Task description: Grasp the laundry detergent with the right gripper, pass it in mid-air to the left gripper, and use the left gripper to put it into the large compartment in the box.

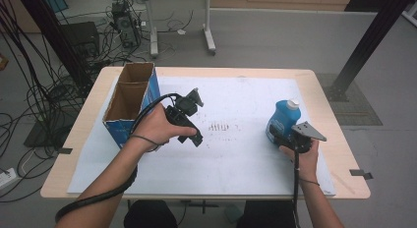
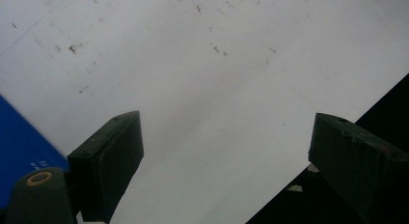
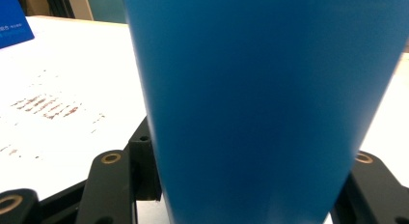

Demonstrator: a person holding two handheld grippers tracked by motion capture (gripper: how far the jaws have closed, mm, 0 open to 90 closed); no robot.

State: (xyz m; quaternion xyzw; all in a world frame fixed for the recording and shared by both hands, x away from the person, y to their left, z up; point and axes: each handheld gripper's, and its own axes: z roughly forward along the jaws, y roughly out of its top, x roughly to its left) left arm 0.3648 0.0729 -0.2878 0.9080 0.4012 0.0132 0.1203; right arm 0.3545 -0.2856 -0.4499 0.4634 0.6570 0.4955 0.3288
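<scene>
Nearest, at the tabletop's right edge, the right tongs are clamped on the lower body of the blue bottle; in the right gripper view the bottle stands between the jaws, upright, cap on, on the white sheet. This looks like the grasp step of moving the bottle, likely toward the box. The next move would call for a clean lift without tilting, then a carry leftward across the sheet. Farther left, the left tongs hover spread wide and empty above the sheet, just beside the box. The box stands open-topped at the far left with two compartments; both appear empty, though their floors are partly hidden.
</scene>
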